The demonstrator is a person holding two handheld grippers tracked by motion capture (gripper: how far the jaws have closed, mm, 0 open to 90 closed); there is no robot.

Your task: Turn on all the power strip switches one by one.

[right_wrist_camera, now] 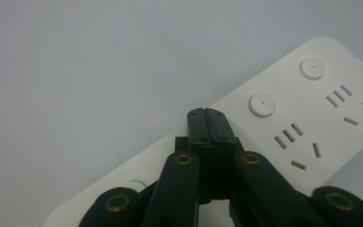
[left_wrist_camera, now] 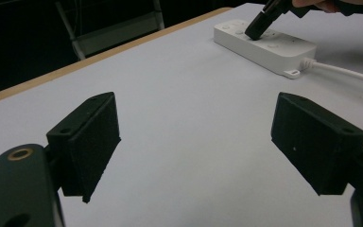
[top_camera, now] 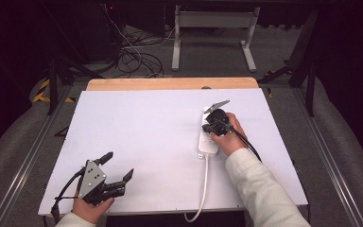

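Right gripper (right_wrist_camera: 206, 116), fingers closed into one tip, presses a strip (right_wrist_camera: 312, 118) button; left gripper (left_wrist_camera: 196, 142) idles open on the tabletop (top_camera: 142, 132).

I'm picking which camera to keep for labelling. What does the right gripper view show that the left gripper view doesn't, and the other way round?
Right gripper view alone: the shut right claw from behind, its tips over the power strip, and the strip's socket slots and round buttons close up.

Left gripper view alone: the left claw standing wide open with nothing between its jaws, the strip's white cord, and the table's wooden far edge.

Both: the white power strip, the white tabletop, and the right claw.
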